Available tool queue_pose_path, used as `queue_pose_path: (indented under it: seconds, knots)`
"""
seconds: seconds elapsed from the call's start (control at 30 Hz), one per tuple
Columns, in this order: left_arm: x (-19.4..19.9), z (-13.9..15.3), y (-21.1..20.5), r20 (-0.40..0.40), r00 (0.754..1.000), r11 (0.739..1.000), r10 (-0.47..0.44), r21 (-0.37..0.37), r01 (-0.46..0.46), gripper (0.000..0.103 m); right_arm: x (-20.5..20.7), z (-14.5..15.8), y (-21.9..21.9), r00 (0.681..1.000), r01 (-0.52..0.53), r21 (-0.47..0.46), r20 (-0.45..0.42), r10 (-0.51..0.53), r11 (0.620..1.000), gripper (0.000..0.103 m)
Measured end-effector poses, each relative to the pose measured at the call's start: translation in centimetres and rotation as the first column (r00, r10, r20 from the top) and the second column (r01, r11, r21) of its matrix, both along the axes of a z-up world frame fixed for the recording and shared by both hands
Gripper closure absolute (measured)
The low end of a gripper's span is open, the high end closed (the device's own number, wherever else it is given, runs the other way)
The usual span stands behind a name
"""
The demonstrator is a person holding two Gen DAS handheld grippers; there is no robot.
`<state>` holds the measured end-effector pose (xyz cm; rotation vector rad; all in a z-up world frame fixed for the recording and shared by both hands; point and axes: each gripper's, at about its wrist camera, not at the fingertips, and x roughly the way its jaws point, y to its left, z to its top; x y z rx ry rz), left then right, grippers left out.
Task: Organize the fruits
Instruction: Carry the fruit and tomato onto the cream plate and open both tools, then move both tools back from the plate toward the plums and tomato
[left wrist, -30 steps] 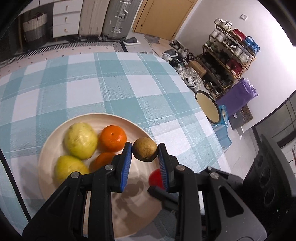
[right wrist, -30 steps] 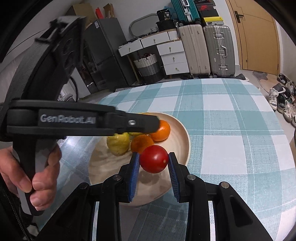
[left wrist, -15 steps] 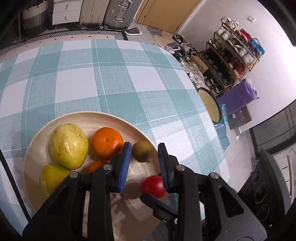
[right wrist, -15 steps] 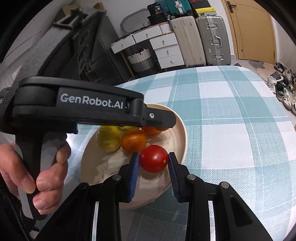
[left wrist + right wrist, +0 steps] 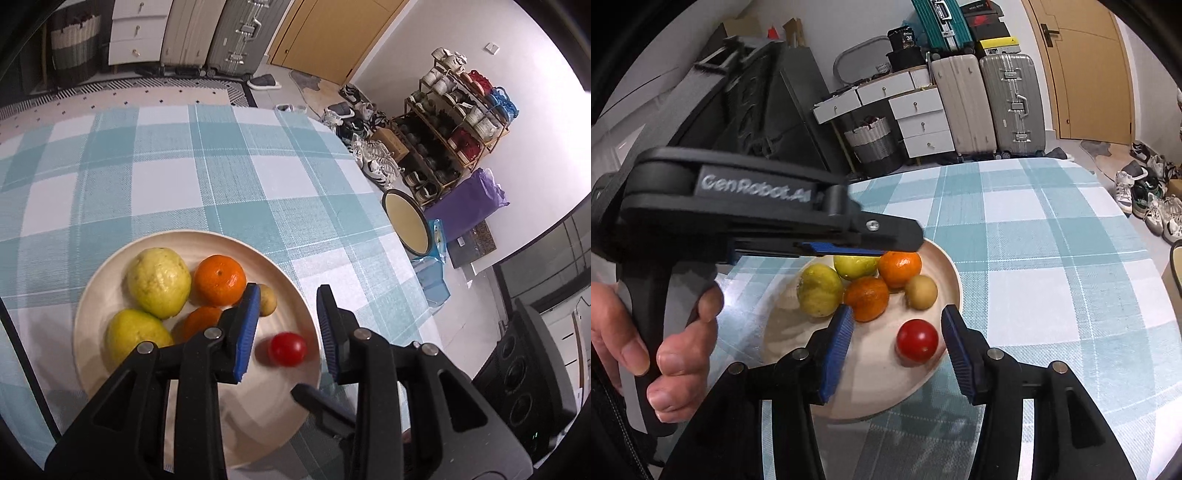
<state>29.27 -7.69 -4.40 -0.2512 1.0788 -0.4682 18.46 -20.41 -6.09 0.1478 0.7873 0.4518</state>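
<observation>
A beige plate (image 5: 207, 413) (image 5: 945, 266) on the checked cloth holds two yellow-green guavas (image 5: 159, 282), two oranges (image 5: 220, 280), a brown kiwi (image 5: 266, 301) (image 5: 921, 291) and a red tomato (image 5: 287, 348) (image 5: 917, 340). My left gripper (image 5: 286, 330) is open and empty above the plate's right side; the tomato shows between its fingers from above. My right gripper (image 5: 897, 347) is open, its fingers either side of the tomato and clear of it. The left gripper also shows in the right wrist view (image 5: 890, 236), held by a hand over the guavas.
The teal-and-white checked tablecloth (image 5: 221, 173) spreads beyond the plate. The table edge (image 5: 399, 236) runs on the right, with a round stool (image 5: 406, 227) and a shoe rack (image 5: 454, 122) on the floor. Suitcases (image 5: 990, 107) and drawers stand behind.
My left gripper let go of the kiwi onto the plate, opened and pulled back. My right gripper opened and released the tomato, which now lies on the plate.
</observation>
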Motion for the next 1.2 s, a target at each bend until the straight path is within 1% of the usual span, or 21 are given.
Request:
queue_pose_path:
  seconds: [0.17, 0.27, 0.33, 0.37, 0.4, 0.47, 0.5, 0.57, 0.6, 0.63, 0.7, 0.77, 0.8, 0.87, 0.93, 1.03, 1.13, 1.2]
  knots:
    - [-2.0, 1.8, 0.6, 0.029, 1.000, 1.000, 0.008, 0.003, -0.008, 0.076, -0.8, 0.5, -0.4, 1.000, 0.018, -0.008, 0.006, -0.018, 1.000, 0.048]
    - [-3.2, 2.7, 0.9, 0.049, 0.999, 1.000, 0.011, 0.007, -0.012, 0.074, -1.4, 0.7, -0.7, 1.000, 0.025, -0.004, 0.007, -0.025, 1.000, 0.048]
    - [-4.1, 3.4, 1.2, 0.068, 0.997, 1.000, 0.021, 0.009, -0.022, 0.066, -1.8, 0.9, -0.9, 0.999, 0.032, 0.002, 0.012, -0.032, 0.999, 0.048]
    - [-4.6, 3.7, 1.4, 0.078, 0.997, 1.000, 0.026, 0.009, -0.027, 0.065, -2.0, 1.1, -0.9, 0.999, 0.034, 0.005, 0.016, -0.034, 0.999, 0.047]
    - [-5.1, 3.9, 1.6, 0.085, 0.996, 0.999, 0.033, 0.009, -0.033, 0.065, -2.3, 1.2, -1.1, 0.999, 0.039, 0.006, 0.022, -0.039, 0.999, 0.046]
    - [-6.0, 4.2, 2.2, 0.092, 0.995, 0.999, 0.045, 0.012, -0.047, 0.065, -2.7, 1.5, -1.1, 0.998, 0.049, -0.002, 0.027, -0.049, 0.999, 0.036]
    - [-6.5, 4.3, 2.7, 0.097, 0.994, 0.998, 0.057, 0.013, -0.058, 0.065, -2.9, 1.7, -1.2, 0.998, 0.053, -0.002, 0.033, -0.053, 0.999, 0.036]
    - [-7.4, 4.6, 3.2, 0.113, 0.991, 0.996, 0.077, 0.027, -0.080, 0.059, -3.5, 2.0, -1.3, 0.998, 0.055, -0.001, 0.041, -0.055, 0.998, 0.036]
    - [-8.0, 4.7, 3.6, 0.127, 0.988, 0.995, 0.091, 0.030, -0.095, 0.048, -3.8, 2.2, -1.4, 0.997, 0.057, -0.001, 0.044, -0.057, 0.998, 0.035]
    - [-8.4, 4.8, 4.0, 0.141, 0.984, 0.993, 0.107, 0.032, -0.113, 0.035, -4.0, 2.4, -1.4, 0.997, 0.060, 0.000, 0.048, -0.059, 0.998, 0.034]
    - [-9.3, 4.7, 4.9, 0.178, 0.974, 0.987, 0.143, 0.049, -0.154, 0.023, -4.6, 2.9, -1.5, 0.995, 0.075, -0.010, 0.069, -0.074, 0.997, 0.031]
    - [-10.2, 4.6, 5.8, 0.189, 0.968, 0.983, 0.163, 0.058, -0.177, 0.023, -5.2, 3.5, -1.5, 0.991, 0.093, -0.023, 0.098, -0.091, 0.995, 0.023]
    - [-10.5, 4.5, 6.1, 0.187, 0.968, 0.982, 0.168, 0.055, -0.181, 0.023, -5.7, 3.8, -1.5, 0.989, 0.093, -0.022, 0.114, -0.090, 0.995, 0.021]
    - [-11.4, 4.5, 6.6, 0.197, 0.964, 0.978, 0.181, 0.070, -0.198, 0.022, -6.3, 4.3, -1.5, 0.988, 0.089, -0.017, 0.128, -0.086, 0.996, 0.020]
    - [-12.3, 4.5, 6.8, 0.218, 0.959, 0.973, 0.183, 0.101, -0.209, 0.019, -6.7, 4.6, -1.3, 0.988, 0.082, -0.016, 0.135, -0.079, 0.996, 0.018]
    - [-13.6, 4.5, 6.9, 0.231, 0.954, 0.966, 0.189, 0.132, -0.223, 0.018, -7.5, 5.0, -1.1, 0.986, 0.075, -0.009, 0.150, -0.073, 0.997, 0.014]
    - [-14.7, 4.5, 7.1, 0.243, 0.950, 0.960, 0.198, 0.148, -0.238, 0.015, -8.2, 5.4, -0.8, 0.985, 0.079, -0.020, 0.158, -0.075, 0.997, 0.011]
    - [-15.5, 4.5, 7.7, 0.248, 0.946, 0.959, 0.209, 0.136, -0.248, 0.012, -8.5, 5.4, -0.7, 0.984, 0.081, -0.021, 0.159, -0.076, 0.997, 0.009]
